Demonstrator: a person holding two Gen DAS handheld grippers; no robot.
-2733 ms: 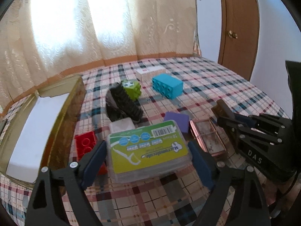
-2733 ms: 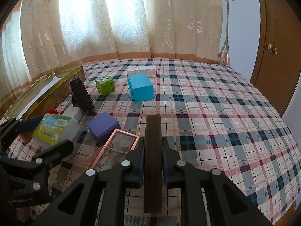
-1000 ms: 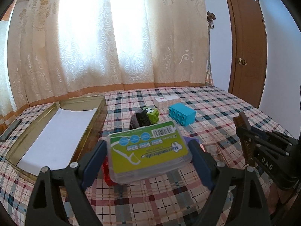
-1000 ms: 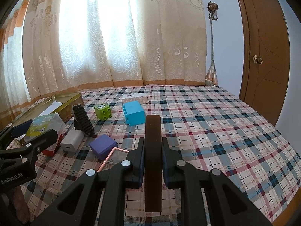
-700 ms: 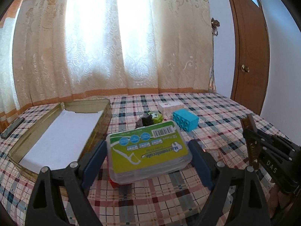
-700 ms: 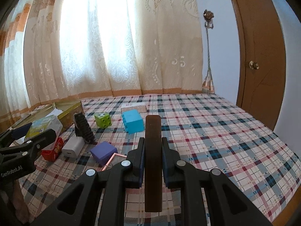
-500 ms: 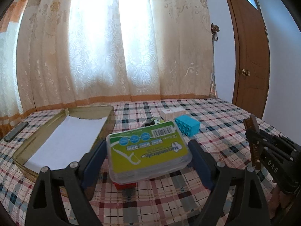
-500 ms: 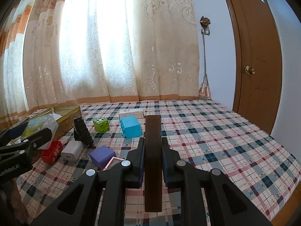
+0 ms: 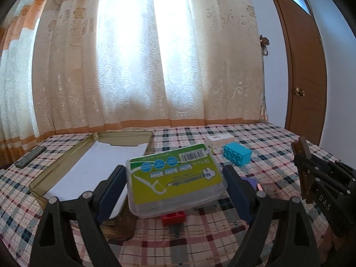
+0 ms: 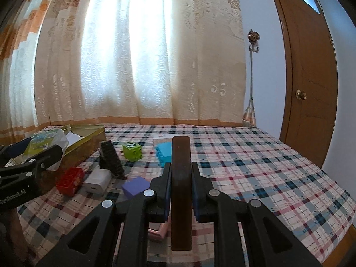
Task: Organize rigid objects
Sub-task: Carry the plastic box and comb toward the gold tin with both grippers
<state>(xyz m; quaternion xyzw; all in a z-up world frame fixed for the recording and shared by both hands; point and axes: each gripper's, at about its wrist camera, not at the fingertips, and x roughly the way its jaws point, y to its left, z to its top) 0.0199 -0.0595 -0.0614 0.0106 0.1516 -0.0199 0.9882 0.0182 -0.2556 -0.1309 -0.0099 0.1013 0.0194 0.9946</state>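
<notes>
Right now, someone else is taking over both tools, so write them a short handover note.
Left tool: clamped on the clear floss-pick box, held in the air beside the open gold tin.
Right tool: shut on a dark brown flat piece, also off the table.
Done: nothing visibly in the tin yet, only its white liner.
Left on the plaid cloth: red brick, white charger, black ridged part, green cube, blue brick, purple block, pink-framed piece.
</notes>
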